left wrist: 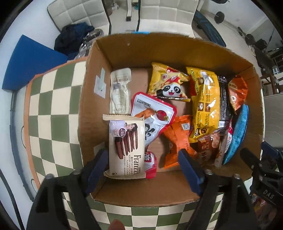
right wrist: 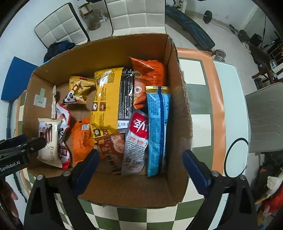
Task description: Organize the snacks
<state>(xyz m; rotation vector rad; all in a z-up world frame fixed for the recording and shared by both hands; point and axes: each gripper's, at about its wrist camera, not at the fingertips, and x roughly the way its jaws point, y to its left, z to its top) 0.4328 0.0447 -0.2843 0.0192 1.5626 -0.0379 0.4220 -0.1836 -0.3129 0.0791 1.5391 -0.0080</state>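
Note:
An open cardboard box (left wrist: 123, 51) (right wrist: 106, 51) holds several snack packs. My left gripper (left wrist: 143, 153) hangs open over its near left corner. A beige Franzzi cookie pack (left wrist: 125, 146) (right wrist: 50, 141) stands between the jaws, close to the left finger, and the right pad is well clear of it. My right gripper (right wrist: 141, 154) is open over the near right part, with nothing gripped. Below it lie a brown pack (right wrist: 111, 148), a red-and-grey pack (right wrist: 138, 141) and a blue pack (right wrist: 157, 131) (left wrist: 238, 131). A yellow panda bag (left wrist: 168, 83) and a large yellow bag (left wrist: 205, 102) lie further back.
The box sits on a green-and-cream checkered cloth (left wrist: 49, 109) (right wrist: 196, 74) over a white table. White padded chairs (left wrist: 79, 14) stand behind it, one with dark clothes (left wrist: 74, 39). A blue pad (left wrist: 31, 60) lies at the left. Weights (right wrist: 207, 16) rest on the floor.

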